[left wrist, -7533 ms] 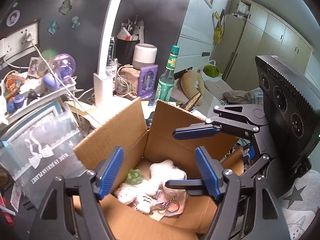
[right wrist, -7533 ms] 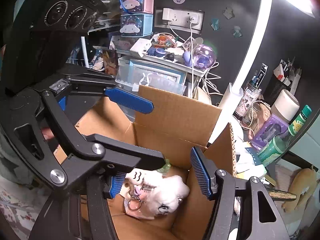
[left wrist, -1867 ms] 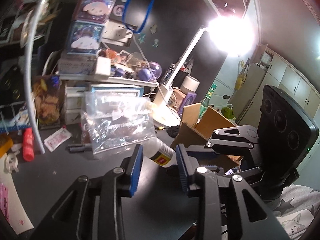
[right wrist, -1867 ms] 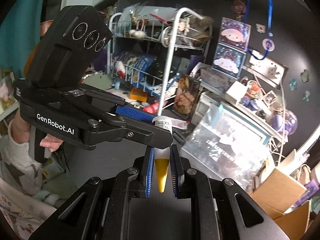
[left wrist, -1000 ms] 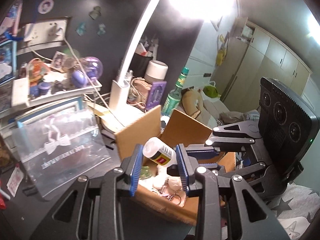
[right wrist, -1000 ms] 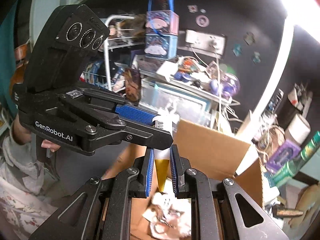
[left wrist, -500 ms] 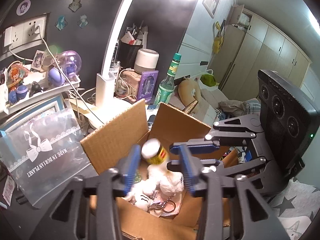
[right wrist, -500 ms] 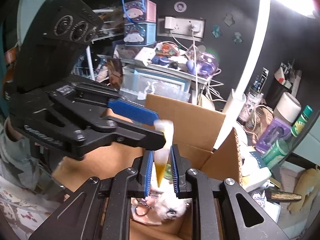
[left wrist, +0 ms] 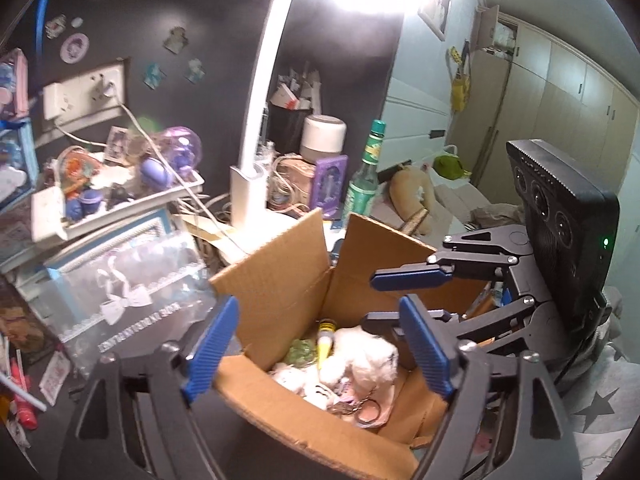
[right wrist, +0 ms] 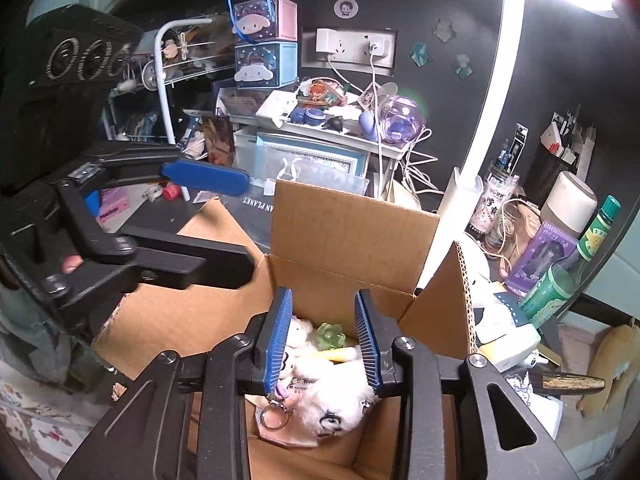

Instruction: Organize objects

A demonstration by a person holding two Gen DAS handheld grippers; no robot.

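Observation:
An open cardboard box [left wrist: 280, 280] [right wrist: 352, 220] stands on the dark desk. In it lie a white plush toy [left wrist: 364, 356] [right wrist: 336, 396], a green trinket [left wrist: 298, 350] [right wrist: 330, 336], key rings [left wrist: 364, 414] and a small bottle with yellow liquid [left wrist: 325, 340] [right wrist: 334, 354]. My left gripper [left wrist: 316, 350] is open and empty above the box's near side. My right gripper [right wrist: 326, 340] is open and empty over the box, the bottle below its pads.
A clear plastic pouch [left wrist: 132, 308] lies left of the box. A white lamp post [left wrist: 256, 152] [right wrist: 460, 208], a green glass bottle [left wrist: 364, 184] [right wrist: 568, 264], cables, and a cluttered white shelf [right wrist: 332, 128] stand behind it. A bed with star cover [left wrist: 592, 408] is at the right.
Both grippers held the yellow bottle and carried it over the box. Both opened and the bottle dropped into the box beside the plush toy.

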